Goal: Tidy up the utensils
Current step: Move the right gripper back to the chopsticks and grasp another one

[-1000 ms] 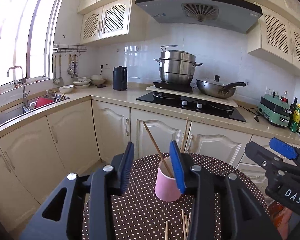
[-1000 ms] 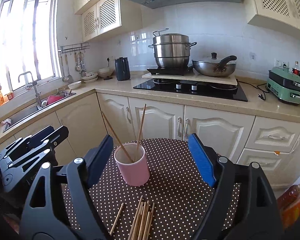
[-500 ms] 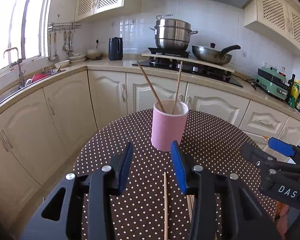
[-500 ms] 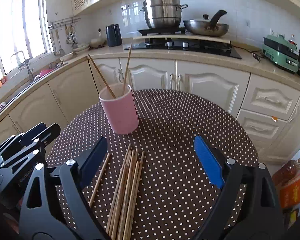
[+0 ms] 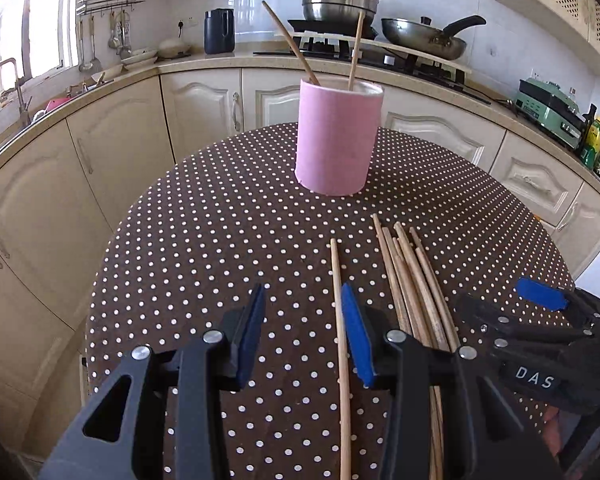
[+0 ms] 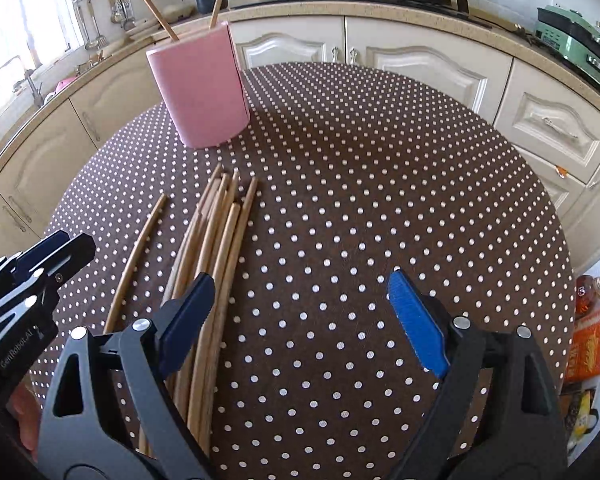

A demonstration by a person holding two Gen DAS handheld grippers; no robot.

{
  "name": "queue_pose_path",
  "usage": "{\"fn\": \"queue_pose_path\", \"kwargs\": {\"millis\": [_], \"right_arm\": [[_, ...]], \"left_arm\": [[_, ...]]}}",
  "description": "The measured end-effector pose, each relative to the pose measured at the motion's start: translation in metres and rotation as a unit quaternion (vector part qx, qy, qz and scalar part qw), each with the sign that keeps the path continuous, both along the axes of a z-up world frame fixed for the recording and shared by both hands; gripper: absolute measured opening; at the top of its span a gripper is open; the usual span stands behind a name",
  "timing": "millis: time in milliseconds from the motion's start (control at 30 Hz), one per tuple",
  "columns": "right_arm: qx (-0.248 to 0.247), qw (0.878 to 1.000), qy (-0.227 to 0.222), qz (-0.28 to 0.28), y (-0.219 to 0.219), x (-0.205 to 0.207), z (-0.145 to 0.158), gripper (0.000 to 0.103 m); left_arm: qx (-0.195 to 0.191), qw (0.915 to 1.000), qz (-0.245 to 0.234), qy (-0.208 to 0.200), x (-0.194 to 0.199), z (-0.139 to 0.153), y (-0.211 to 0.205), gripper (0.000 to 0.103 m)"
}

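**A:** Where do the chopsticks sit right now?

**B:** Two lean inside the pink cup (image 5: 338,140) at the far side of the dotted table (image 5: 204,248). The rest lie flat on the cloth in front of it: a bundle (image 5: 410,280) packed side by side, and a single chopstick (image 5: 337,300) lying apart to its left.

**A:** And the grippers?

**B:** The left gripper (image 5: 302,332) hangs with its fingers released and nothing between the pads. The single chopstick runs through the gap, close against the right-hand pad. The right gripper (image 6: 302,316) is spread wide and empty, its left finger over the bundle (image 6: 216,240).

**A:** What could go wrong from here?

**B:** The single chopstick sits off-centre in the left gap. If the pads close like that, it could roll away or get pinched at an angle and swing as it lifts. It is thin and round and lies flat on the cloth, so the pads may also skate over it or snag the fabric.

**A:** And the right side?

**B:** The bundle is tight. A grab there would likely catch several at once, or knock neighbours so they scatter toward the table edge.

**A:** The cup?

**B:** It looks light and tall. A chopstick jabbed against the rim, or against the two leaning ones, could tip it.
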State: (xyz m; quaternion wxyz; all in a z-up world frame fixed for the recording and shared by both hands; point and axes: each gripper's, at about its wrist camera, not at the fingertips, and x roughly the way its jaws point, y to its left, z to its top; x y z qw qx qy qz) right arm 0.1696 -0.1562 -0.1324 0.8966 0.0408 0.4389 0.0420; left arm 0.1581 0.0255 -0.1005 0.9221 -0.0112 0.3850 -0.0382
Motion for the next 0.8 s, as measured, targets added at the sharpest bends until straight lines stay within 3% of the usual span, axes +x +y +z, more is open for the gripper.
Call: {"fn": "queue_pose_path", "kwargs": {"millis": [567, 800], "right_arm": [[-0.021, 1.000, 0.015, -0.018, 0.013, 0.016, -0.012, 0.087], [-0.057, 0.998, 0.019, -0.036, 0.021, 0.028, -0.012, 0.088]], "left_arm": [[-0.022, 0.9987, -0.018, 0.042, 0.021, -0.024, -0.006, 0.039], [-0.028, 0.9981, -0.033, 0.043, 0.025, -0.026, -0.010, 0.050]]}}
